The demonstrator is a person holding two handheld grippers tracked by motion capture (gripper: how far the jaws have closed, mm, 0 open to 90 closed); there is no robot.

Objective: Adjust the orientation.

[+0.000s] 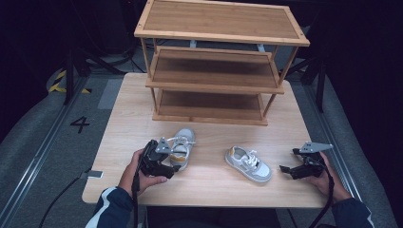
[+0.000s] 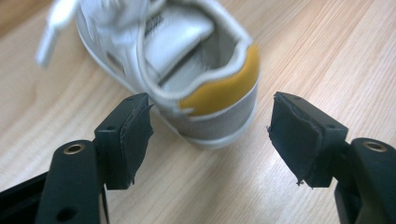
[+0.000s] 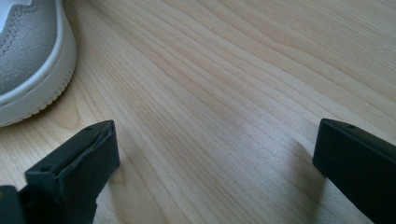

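Two small grey-and-white sneakers with yellow heel tabs lie on the wooden table (image 1: 209, 178). The left sneaker (image 1: 182, 148) points toward the shelf, and my left gripper (image 1: 167, 164) sits just behind its heel. In the left gripper view the jaws stand open on either side of the yellow-backed heel (image 2: 219, 100) without touching it. The right sneaker (image 1: 248, 164) lies at an angle in the table's middle. My right gripper (image 1: 286, 169) rests open on the table to its right; in the right gripper view the sneaker's toe (image 3: 32, 60) shows at the upper left, with bare wood between the jaws.
A three-tier bamboo shoe rack (image 1: 216, 64) stands at the back of the table, its shelves bare. The table's front edge runs just ahead of the person's hands. A dark floor with rails surrounds the table.
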